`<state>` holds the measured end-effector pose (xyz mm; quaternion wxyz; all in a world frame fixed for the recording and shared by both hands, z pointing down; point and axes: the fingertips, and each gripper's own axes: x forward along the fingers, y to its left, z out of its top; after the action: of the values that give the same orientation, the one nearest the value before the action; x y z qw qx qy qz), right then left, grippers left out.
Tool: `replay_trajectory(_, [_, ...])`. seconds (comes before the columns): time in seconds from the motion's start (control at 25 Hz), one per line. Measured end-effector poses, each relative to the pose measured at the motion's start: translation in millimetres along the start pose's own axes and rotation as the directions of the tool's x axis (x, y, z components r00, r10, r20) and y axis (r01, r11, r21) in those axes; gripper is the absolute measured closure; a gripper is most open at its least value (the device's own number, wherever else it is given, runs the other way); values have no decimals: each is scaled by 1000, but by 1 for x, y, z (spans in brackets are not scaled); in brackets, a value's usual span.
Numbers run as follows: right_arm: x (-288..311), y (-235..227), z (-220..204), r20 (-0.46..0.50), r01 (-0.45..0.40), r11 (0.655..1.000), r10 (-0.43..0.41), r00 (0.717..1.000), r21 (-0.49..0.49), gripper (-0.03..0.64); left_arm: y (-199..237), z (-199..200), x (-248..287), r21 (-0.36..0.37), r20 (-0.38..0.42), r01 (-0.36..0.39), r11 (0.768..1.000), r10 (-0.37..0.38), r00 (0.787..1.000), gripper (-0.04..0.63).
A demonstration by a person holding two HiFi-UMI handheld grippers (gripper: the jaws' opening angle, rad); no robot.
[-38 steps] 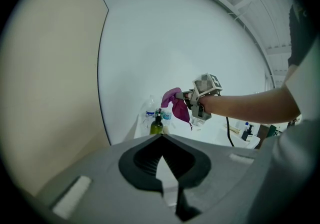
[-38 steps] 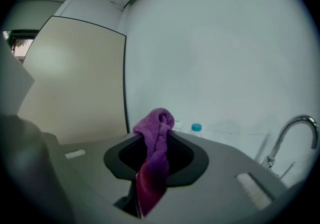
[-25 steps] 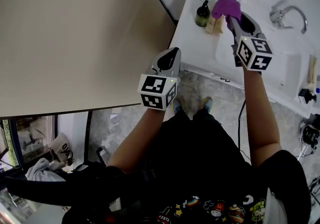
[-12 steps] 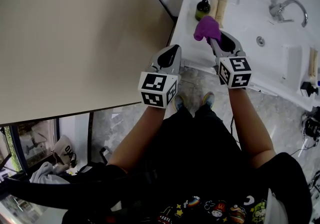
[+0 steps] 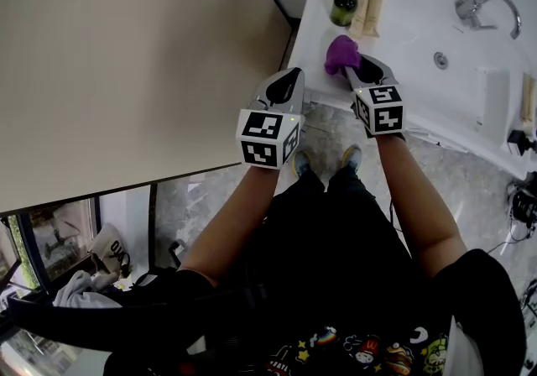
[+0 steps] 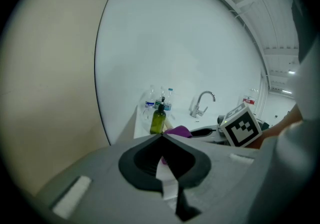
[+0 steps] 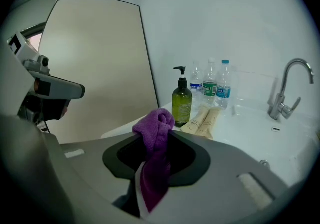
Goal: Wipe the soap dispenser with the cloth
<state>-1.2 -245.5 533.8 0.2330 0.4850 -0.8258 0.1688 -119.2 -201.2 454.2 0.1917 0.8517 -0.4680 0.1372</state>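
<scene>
- Pinched in the fingers of the right gripper point(image 5: 359, 72): a crumpled purple terry cloth point(image 7: 155, 133), bunched above the tips and trailing below. Fingers just now eased a little wider, yet pressing on the cloth between them.
- Cloth over the near edge of the white counter point(image 5: 403, 39); touching it or not, impossible to tell.
- Left gripper point(image 5: 287, 85): fingers together on nothing, just off the counter's near left edge.
- Upright at the far left of that counter: the dark green pump-top soap dispenser point(image 5: 341, 7), just left of two beige tubes point(image 5: 369, 5), nearer than three clear water bottles point(image 7: 210, 85), well apart from the cloth.
- Probably light, smooth and slippery on the body, so apt to slide or tip under a sideways rub.
- Best steadied low on the body or at the neck with the free left fingers. Pump head better left alone, to avoid a squirt.
- Cloth soft and limp: worth a firm pinch near its middle, with a wad out front for rubbing.
</scene>
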Motion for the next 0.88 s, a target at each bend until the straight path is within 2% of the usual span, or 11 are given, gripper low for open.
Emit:
replay_trajectory(0.24, [2, 13, 6, 18, -60, 998, 60, 998, 0, 391, -2, -4, 0, -11, -6, 7, 1000, -7, 1000, 594])
replay_trajectory(0.36, [1, 19, 8, 17, -76, 997, 76, 997, -3, 385, 0, -4, 1, -14, -4, 4, 1000, -4, 1000, 594])
replay_trajectory(0.64, [-17, 19, 33, 93, -60, 998, 60, 994, -3, 413, -5, 5, 7, -6, 9, 18, 1000, -18, 1000, 594])
replay_trajectory(0.88, [-48, -1, 67, 192, -20, 1000, 17, 981, 12, 493, -28, 28, 16, 26, 46, 43, 999, -44, 998, 594])
